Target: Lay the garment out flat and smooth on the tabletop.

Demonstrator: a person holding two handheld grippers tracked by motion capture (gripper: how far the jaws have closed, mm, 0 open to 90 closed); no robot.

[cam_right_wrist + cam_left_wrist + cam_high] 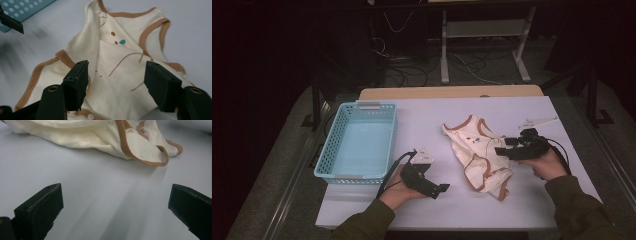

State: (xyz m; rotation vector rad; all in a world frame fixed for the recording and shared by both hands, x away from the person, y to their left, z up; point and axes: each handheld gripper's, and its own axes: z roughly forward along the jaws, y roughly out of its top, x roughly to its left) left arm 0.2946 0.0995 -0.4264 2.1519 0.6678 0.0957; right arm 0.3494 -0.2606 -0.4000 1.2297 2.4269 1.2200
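Right gripper view alone reveals bodysuit (pixel 120 65) snaps (pixel 88 116).

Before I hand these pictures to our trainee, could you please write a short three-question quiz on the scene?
1. True or false: the baby bodysuit lies inside the blue basket.
2. Which gripper hangs over the bodysuit: A the left gripper, B the right gripper?
3. What colour is the bodysuit's trim?

Key:
1. False; it lies on the white table, right of the basket.
2. B.
3. Brown.
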